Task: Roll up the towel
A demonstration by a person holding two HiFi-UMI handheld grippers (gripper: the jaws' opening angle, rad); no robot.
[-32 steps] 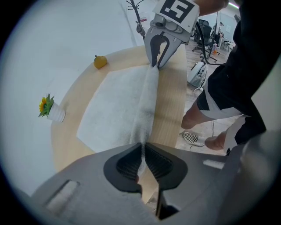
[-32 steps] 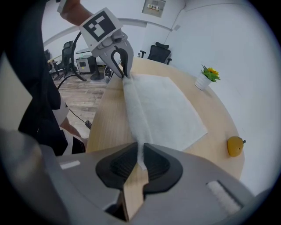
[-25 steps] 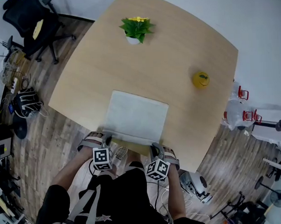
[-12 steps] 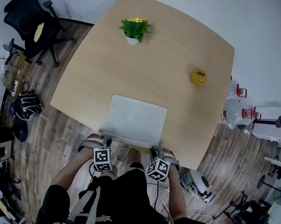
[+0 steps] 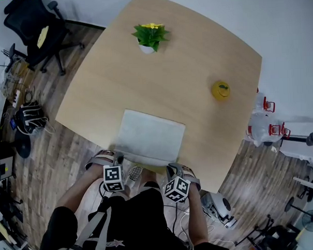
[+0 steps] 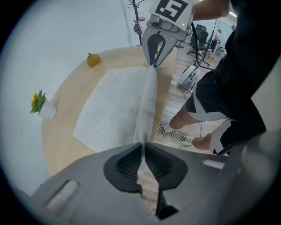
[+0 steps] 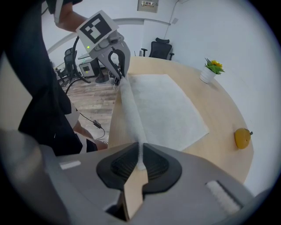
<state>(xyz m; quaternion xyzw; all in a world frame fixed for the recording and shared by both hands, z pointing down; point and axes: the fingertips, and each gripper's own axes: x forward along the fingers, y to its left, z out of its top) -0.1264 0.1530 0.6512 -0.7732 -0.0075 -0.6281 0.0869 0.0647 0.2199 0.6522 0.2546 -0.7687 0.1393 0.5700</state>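
While tight on the towel (image 5: 149, 136) edge, left gripper (image 5: 118, 160) and right gripper (image 5: 173, 169), marker cubes (image 5: 113, 177) uppermost.

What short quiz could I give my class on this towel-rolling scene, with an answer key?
1. Which edge of the towel do the left gripper and right gripper pinch?
2. True or false: the towel is already fully rolled up.
3. The yellow object lies: A on the towel; B on the bare table; C on the floor.
Key: 1 the near edge, by the person, one gripper at each end; 2 false, most lies flat; 3 B.
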